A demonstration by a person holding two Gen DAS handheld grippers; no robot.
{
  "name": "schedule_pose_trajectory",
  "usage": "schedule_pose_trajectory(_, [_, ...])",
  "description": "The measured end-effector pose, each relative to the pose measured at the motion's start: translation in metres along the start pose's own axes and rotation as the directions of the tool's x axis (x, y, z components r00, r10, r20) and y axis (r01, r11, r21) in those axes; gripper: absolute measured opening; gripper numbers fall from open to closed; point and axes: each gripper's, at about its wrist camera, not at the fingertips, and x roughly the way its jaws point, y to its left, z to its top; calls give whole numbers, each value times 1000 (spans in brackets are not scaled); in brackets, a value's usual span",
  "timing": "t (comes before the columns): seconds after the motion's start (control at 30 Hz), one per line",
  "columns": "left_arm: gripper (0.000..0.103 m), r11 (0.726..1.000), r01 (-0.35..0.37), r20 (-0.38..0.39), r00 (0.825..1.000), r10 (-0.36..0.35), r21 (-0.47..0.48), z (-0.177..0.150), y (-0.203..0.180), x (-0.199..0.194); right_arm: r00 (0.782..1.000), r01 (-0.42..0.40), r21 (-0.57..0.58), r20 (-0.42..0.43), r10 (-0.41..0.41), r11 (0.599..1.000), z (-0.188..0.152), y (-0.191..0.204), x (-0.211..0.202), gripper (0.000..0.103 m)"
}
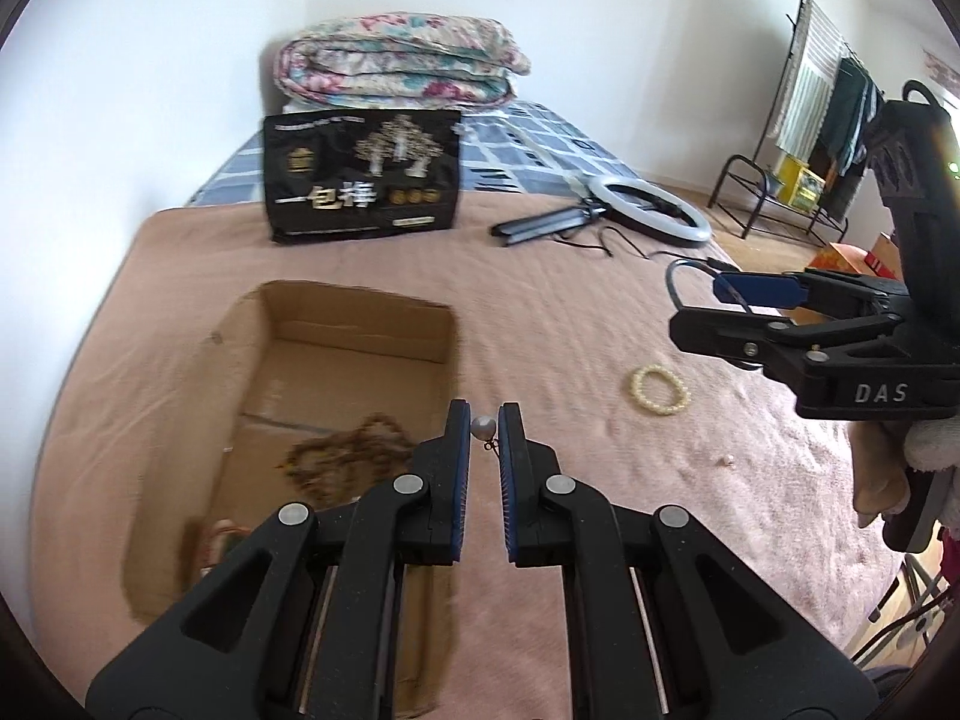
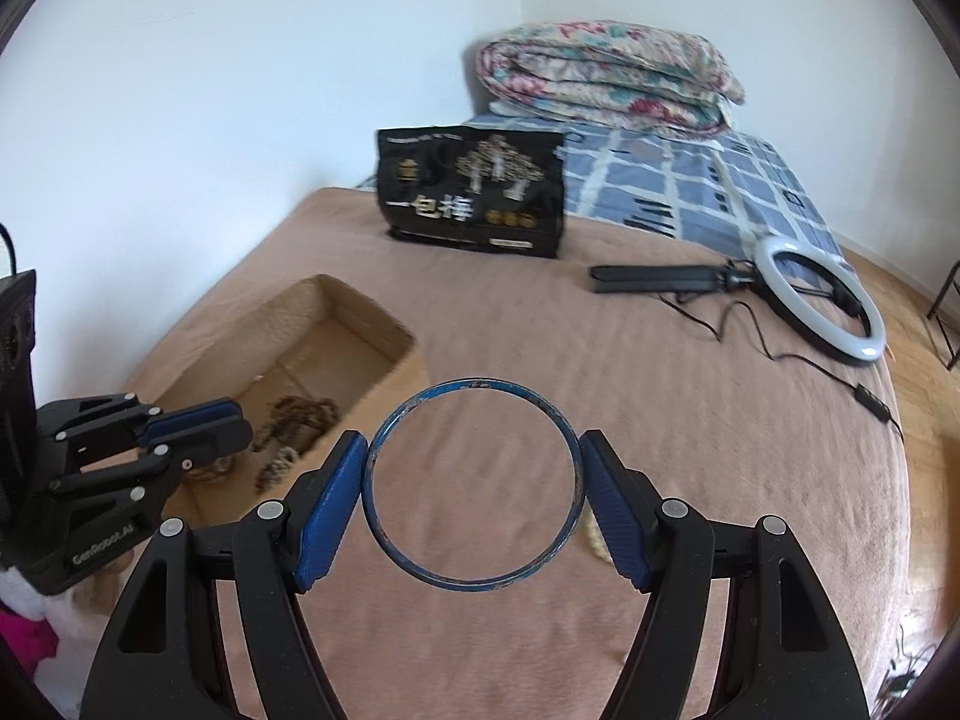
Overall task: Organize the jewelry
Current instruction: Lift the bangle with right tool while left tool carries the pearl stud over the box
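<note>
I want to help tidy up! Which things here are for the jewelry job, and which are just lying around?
For the job: pearl earring in the left claw; blue bangle in the right claw; cream bracelet on the blanket; box with brown beads.

Just lying about: black bag, ring light, folded quilt, clothes rack.

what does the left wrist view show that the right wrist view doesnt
Only the left wrist view shows the pearl earring between the left claw's pads, the whole cream bead bracelet lying on the blanket, and the clothes rack.

Only the right wrist view shows the blue bangle held across the right claw, with just a sliver of the cream bracelet behind a finger.

Both show the cardboard box with brown beads inside, the black bag, the ring light, the folded quilt and the pink blanket.
</note>
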Motion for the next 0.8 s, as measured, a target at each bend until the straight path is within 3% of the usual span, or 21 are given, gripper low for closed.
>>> schedule_pose_trajectory(0.43, [7,994,-85,-5,996,85,-71,-23,70,-26,996,-90,-79,-15,89,993,7,66,12,71])
schedule_pose_trajectory(0.8, [7,988,-115,-26,993,113,-104,-42,97,-34,990,-132,-132,-66,124,982,1,108,36,71])
